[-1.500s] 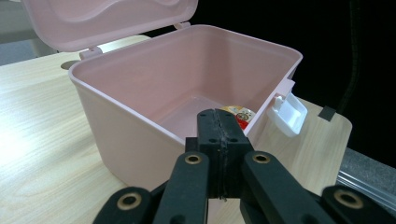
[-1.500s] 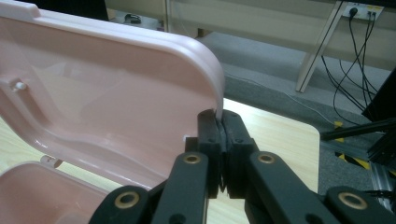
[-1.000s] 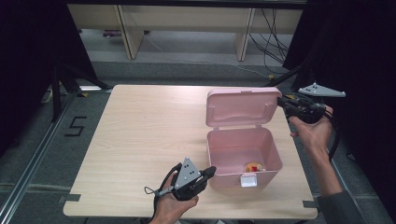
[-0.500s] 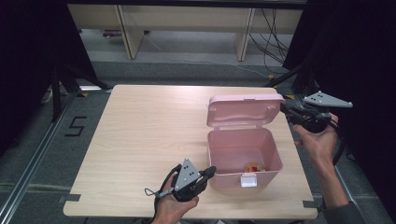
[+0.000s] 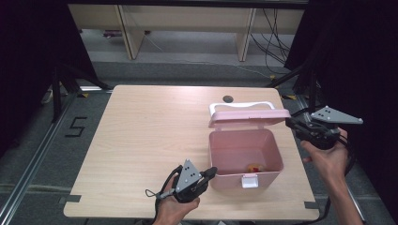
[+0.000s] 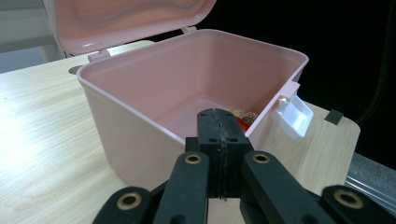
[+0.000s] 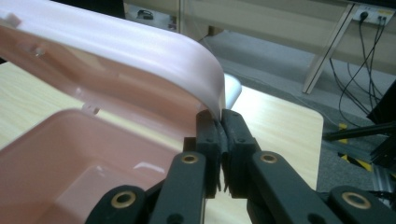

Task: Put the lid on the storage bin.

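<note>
A pink plastic box [image 5: 244, 150] stands on the right half of the table, its hinged lid [image 5: 246, 117] tilted forward over the opening, with a white handle [image 5: 241, 105] on top. A small yellow and red item [image 5: 256, 168] lies on the box floor. My right gripper [image 5: 289, 123] is shut on the lid's right edge; in the right gripper view the lid's rim [image 7: 116, 51] runs down between the tips of the gripper [image 7: 219, 116]. My left gripper [image 5: 212, 172] is shut and holds nothing, its tips [image 6: 218, 116] against the box's near left wall [image 6: 130, 135]. A white latch [image 6: 294, 116] hangs at the front.
The wooden table [image 5: 150, 140] has a small dark hole [image 5: 228, 99] behind the box. Its right edge lies close to the box. Pale shelving legs [image 5: 129, 33] and cables [image 5: 277, 42] stand on the floor beyond, and a "5" mark [image 5: 76, 126] is on the floor at left.
The lid has swung from nearly upright down toward the box, and my right gripper has moved down and nearer with its edge. The left gripper has stayed put.
</note>
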